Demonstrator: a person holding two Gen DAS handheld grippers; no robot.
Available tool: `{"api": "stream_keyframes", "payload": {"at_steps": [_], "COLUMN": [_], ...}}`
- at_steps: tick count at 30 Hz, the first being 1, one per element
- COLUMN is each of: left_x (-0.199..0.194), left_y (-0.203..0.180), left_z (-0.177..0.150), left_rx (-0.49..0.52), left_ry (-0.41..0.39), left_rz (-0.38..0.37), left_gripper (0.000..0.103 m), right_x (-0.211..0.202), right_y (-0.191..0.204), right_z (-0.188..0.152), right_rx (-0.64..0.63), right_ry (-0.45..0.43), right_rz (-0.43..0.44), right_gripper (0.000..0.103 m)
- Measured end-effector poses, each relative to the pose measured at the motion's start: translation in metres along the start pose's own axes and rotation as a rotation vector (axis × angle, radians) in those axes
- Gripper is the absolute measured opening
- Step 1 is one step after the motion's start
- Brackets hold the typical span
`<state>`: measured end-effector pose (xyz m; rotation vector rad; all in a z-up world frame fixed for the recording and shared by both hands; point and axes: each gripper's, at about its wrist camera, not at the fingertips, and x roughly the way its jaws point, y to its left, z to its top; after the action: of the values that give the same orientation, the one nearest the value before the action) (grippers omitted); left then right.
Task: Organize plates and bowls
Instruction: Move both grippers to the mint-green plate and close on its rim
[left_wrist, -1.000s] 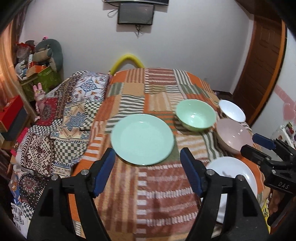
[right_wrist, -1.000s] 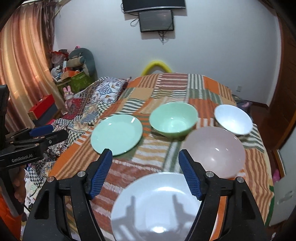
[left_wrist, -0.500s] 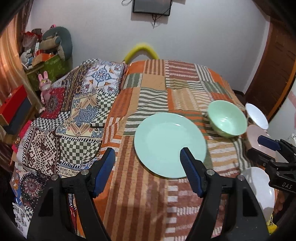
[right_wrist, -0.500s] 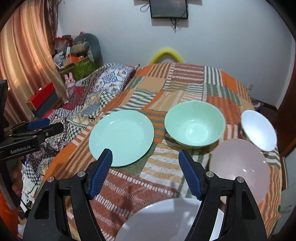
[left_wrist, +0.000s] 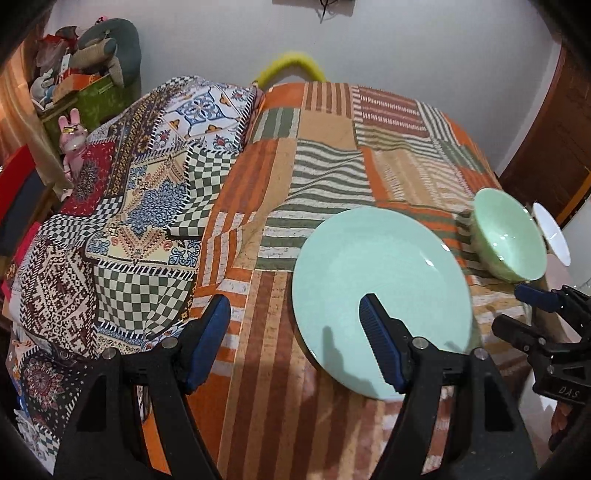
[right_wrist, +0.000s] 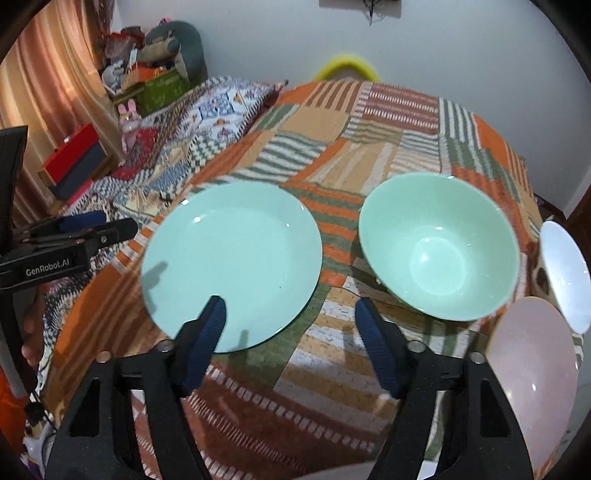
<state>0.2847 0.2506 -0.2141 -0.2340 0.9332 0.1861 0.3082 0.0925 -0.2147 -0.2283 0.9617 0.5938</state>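
A mint green plate (left_wrist: 380, 291) (right_wrist: 232, 266) lies on the striped patchwork cloth. A mint green bowl (left_wrist: 511, 236) (right_wrist: 439, 247) stands to its right. A white bowl (left_wrist: 552, 232) (right_wrist: 565, 273) and a pink bowl (right_wrist: 532, 373) stand further right. My left gripper (left_wrist: 295, 325) is open and empty, its right finger over the plate's near edge. My right gripper (right_wrist: 290, 325) is open and empty, low over the plate's right edge. It also shows at the right of the left wrist view (left_wrist: 532, 314).
A patterned quilt (left_wrist: 122, 221) covers the bed's left side. A pink rabbit toy (left_wrist: 72, 144) and boxes sit at the far left. A yellow hoop (right_wrist: 347, 64) stands behind the bed. A wooden door (left_wrist: 554, 140) is at the right.
Both grippers have moved forward and lower toward the green plate, which looks larger. The white plate near me has dropped out of the right wrist view.
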Motion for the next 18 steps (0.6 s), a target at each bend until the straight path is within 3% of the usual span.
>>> {"api": "stream_keyframes", "payload": {"at_steps": [2,6,10,18], "left_x": [0.012,0.031,0.046,0.055], "left_y": [0.003,0.006,0.008,0.006], "left_z": [0.001,0.002,0.003,0.004], "left_rx": [-0.001,0.003,0.01,0.02], "left_ry": [0.01,0.037,0.056,0.057], "left_rz": [-0.005,-0.018,-0.026,-0.066], "left_gripper": [0.069,0.046,0.033,0.02], "right_x": [0.008,0.024,0.031,0.045], "right_y": [-0.003,-0.008,-0.012,-0.015], "right_z": [0.001,0.004,0.006,0.01], "right_rx": [0.011,0.026,0.054,0.082], "right_ry": [0.031,0.073,0.095,0.125], "right_rz": [0.01,0.011,0.024,0.048], "right_gripper": [0.051,0.038,0.033,0.023]}}
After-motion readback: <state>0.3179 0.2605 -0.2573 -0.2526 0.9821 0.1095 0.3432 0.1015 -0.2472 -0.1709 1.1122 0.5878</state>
